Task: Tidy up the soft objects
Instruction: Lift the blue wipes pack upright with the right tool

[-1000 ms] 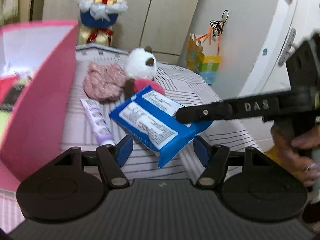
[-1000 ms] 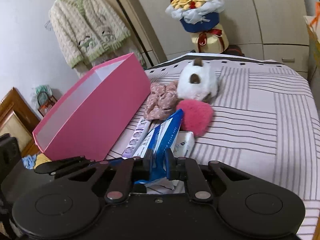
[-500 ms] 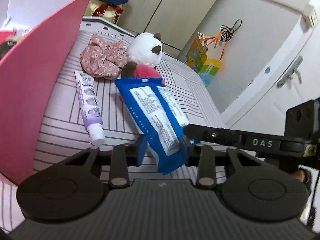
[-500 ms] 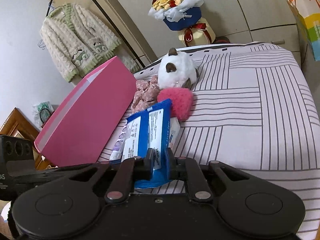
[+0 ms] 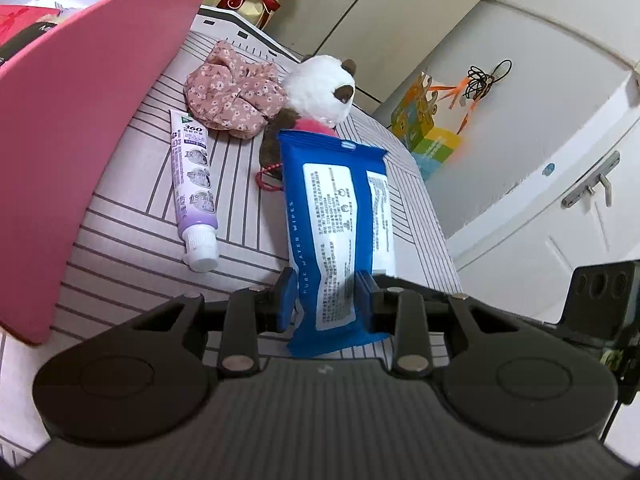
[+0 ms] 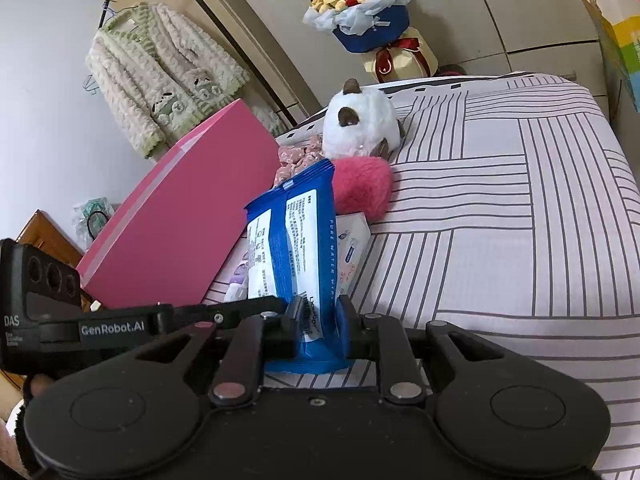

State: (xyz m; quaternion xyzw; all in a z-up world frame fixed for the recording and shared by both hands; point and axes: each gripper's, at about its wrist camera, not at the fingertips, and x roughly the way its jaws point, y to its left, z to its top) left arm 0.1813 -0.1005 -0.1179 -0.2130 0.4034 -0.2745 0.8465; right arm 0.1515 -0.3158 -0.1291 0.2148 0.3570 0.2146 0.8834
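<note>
A blue wipes pack (image 5: 340, 208) (image 6: 296, 232) is held over the striped bed (image 6: 500, 220) by both grippers at its near end. My left gripper (image 5: 326, 284) is shut on it, pads pressing both sides. My right gripper (image 6: 320, 310) has its jaws opening, with the pack's end still between the pads and touching them. The open pink box (image 5: 80, 120) (image 6: 180, 220) stands to the left. A toothpaste tube (image 5: 194, 184), a floral fabric piece (image 5: 232, 96), a white plush toy (image 6: 360, 124), a pink fluffy ball (image 6: 360, 188) and a small white wipes pack (image 6: 352, 244) lie on the bed.
A flower bouquet (image 6: 360, 12) stands behind the bed, in front of cupboard doors. A knitted cardigan (image 6: 160, 72) hangs at the far left. A colourful gift bag (image 5: 428, 136) hangs by the white door on the right. Striped bedding spreads out to the right.
My left gripper has closed onto the blue pack and rolled, so the pack now points away lengthwise. The right gripper's jaws have widened a little around the pack's end.
</note>
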